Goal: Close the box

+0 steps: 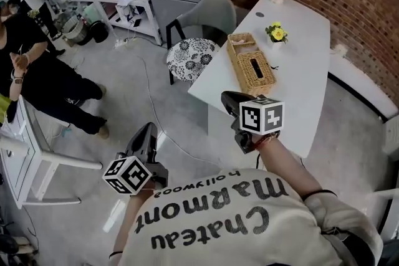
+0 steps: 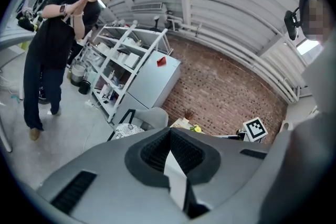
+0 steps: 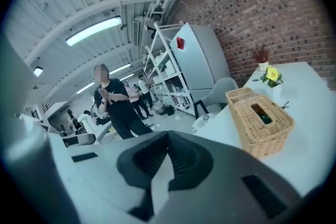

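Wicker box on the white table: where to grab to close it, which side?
Probably the shallow open section at the far end of the wicker box; it looks like a lid folded back. Pinch its thin, exposed far rim from above, reaching over the slotted top.

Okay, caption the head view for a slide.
Both shut, left tongs and right tongs held before a white table with a wicker box and yellow flowers.
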Demonstrator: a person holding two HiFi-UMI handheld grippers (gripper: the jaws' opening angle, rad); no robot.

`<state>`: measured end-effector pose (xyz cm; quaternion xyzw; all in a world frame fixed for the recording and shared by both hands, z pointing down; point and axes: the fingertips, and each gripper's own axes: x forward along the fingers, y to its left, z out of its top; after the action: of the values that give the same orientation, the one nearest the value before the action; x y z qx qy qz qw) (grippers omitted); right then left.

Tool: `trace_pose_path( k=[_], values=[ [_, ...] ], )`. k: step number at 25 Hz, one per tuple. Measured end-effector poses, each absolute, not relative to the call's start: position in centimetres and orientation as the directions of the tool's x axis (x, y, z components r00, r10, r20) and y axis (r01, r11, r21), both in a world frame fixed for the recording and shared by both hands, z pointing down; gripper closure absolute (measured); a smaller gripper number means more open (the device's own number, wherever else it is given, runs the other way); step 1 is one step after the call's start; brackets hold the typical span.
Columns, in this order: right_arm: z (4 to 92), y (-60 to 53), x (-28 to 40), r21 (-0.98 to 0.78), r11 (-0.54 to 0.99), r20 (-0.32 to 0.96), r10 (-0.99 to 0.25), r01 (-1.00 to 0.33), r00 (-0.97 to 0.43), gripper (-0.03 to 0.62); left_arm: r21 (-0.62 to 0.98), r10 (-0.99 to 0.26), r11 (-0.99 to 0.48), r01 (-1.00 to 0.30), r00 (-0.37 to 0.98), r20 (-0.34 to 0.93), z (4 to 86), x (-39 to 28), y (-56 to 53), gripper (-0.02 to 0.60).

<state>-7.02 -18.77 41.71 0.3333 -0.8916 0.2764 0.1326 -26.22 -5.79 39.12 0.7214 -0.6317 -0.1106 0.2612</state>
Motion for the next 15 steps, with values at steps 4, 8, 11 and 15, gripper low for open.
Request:
trace_pose_path(
  k=[4,8,11,15],
  values=[
    [36.8,-18.1,-8.6,-0.384,0.693,0.271,-0.547,-0.61,-0.792,0.591,0.497,-0.982,-0.062,-0.865,0.143,0.126,37.1,-26.2,-5.8,0.58],
    [33.3,-17.7,-8.2,-0.345,0.735,0.161,-0.567,-0.584,-0.808,0.591,0.473,-0.989,-0.06,-0.879,0.116,0.09,35.4,-25.1,-5.6,0.58],
    [32.3,-17.9,-7.2,-0.325,0.746,0.145,-0.568,-0.581,-0.81,0.591,0.472,-0.991,-0.054,-0.88,0.104,0.079,34.8,-23.9,-5.6,0.58],
    [32.2,-18.0,-5.9,-0.306,0.768,0.164,-0.539,-0.562,-0.826,0.591,0.484,-0.995,-0.025,-0.875,0.07,0.076,34.5,-22.0,-5.4,0.58]
  ],
)
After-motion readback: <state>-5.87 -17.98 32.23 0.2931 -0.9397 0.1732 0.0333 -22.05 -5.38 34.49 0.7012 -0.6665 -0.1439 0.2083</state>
